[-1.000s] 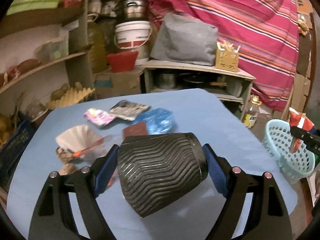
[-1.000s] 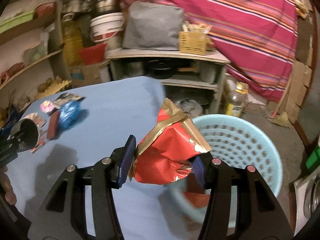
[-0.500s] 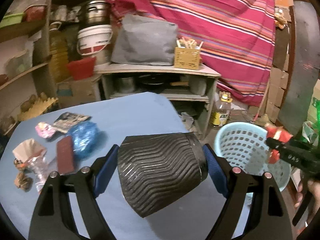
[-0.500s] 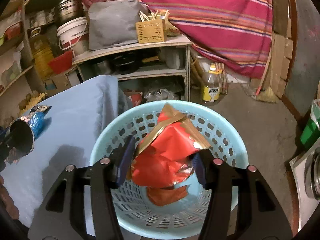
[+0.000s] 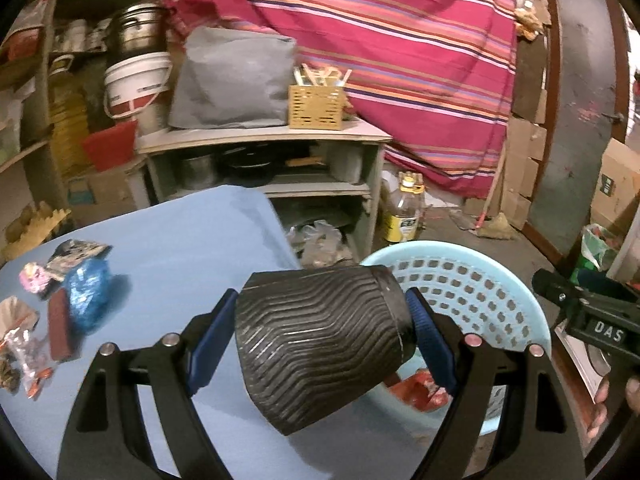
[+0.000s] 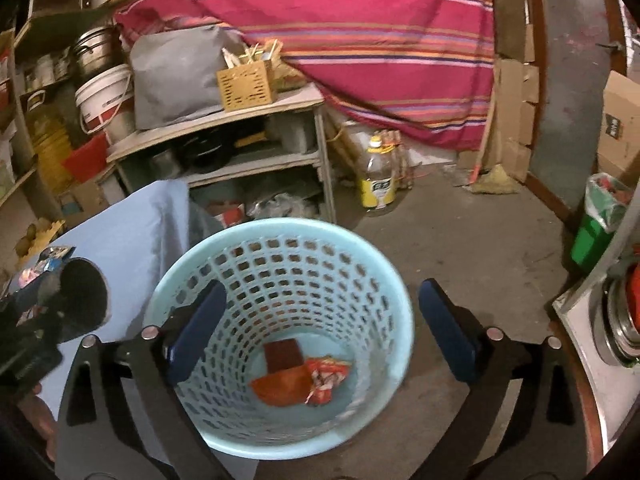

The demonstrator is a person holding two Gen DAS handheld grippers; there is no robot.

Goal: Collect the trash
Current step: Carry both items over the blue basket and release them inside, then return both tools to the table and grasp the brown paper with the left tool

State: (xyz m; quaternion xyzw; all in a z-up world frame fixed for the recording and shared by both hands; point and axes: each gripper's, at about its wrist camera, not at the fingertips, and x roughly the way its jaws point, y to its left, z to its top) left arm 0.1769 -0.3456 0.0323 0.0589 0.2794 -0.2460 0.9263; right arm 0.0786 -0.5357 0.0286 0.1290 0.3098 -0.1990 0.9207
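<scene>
Where left gripper (image 5: pixel 320 336) clamps, ribbed black cup (image 5: pixel 320 344)

1. Left wrist cam: sits behind the left gripper (image 5: pixel 320 332), looks fwd and tilted down across the right-hand corner of the blue tabletop (image 5: pixel 180 240) twd the shelf unit (image 5: pixel 260 140) and striped cloth (image 5: pixel 400 40). Close to the tabletop; the blue basket (image 5: pixel 500 280) lies just past its right edge.
2. Right wrist cam: behind the right gripper (image 6: pixel 320 332), tilted down into the basket (image 6: pixel 200 264) from close above; tabletop edge (image 6: pixel 120 232) at frame left.
3. Shared: basket, shelf unit, striped cloth, oil bottle (image 6: pixel 378 176), tabletop corner. Each cam also catches the other gripper at its frame edge.
</scene>
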